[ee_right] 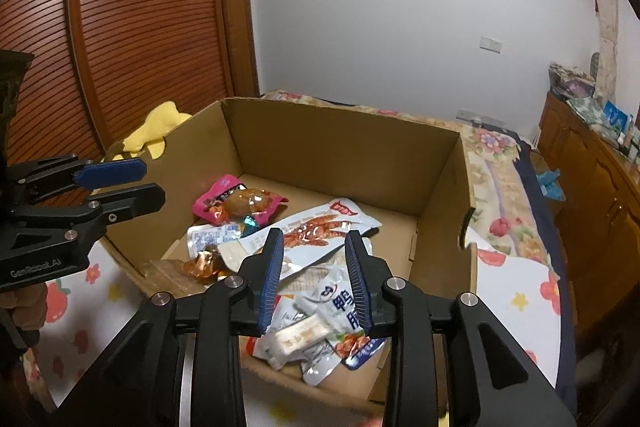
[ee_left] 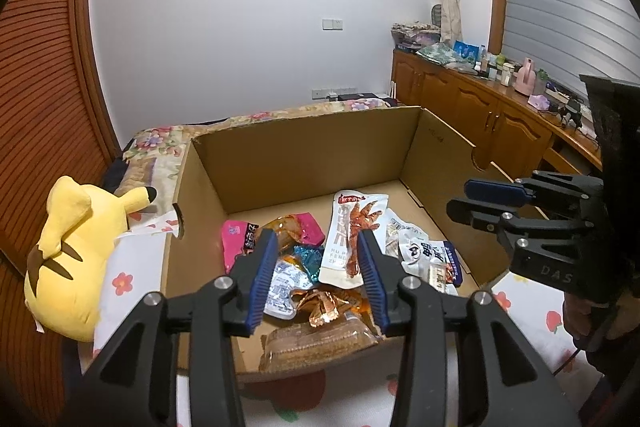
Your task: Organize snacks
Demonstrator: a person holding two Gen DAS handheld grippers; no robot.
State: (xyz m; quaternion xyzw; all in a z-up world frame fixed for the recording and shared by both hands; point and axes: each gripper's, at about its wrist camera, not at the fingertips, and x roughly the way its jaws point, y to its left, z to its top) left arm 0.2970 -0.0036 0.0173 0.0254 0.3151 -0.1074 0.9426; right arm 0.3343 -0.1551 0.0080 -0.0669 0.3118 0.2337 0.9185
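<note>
An open cardboard box [ee_left: 304,147] [ee_right: 340,135] sits on a bed and holds several snack packets. A long white chicken-feet packet [ee_left: 352,235] [ee_right: 320,227] lies in the middle, a pink packet [ee_left: 236,239] [ee_right: 224,195] to its left, a white duck packet [ee_left: 432,255] [ee_right: 340,307] to its right, and a brown biscuit pack [ee_left: 316,343] at the near wall. My left gripper [ee_left: 316,243] is open and empty above the near snacks. My right gripper [ee_right: 314,241] is open and empty above the duck packet; it also shows in the left wrist view [ee_left: 464,199].
A yellow plush toy [ee_left: 72,251] [ee_right: 156,131] lies left of the box on a flower-print sheet [ee_left: 132,279]. A wooden wardrobe [ee_right: 120,27] stands at the left. A wooden cabinet [ee_left: 480,111] with clutter runs along the right wall.
</note>
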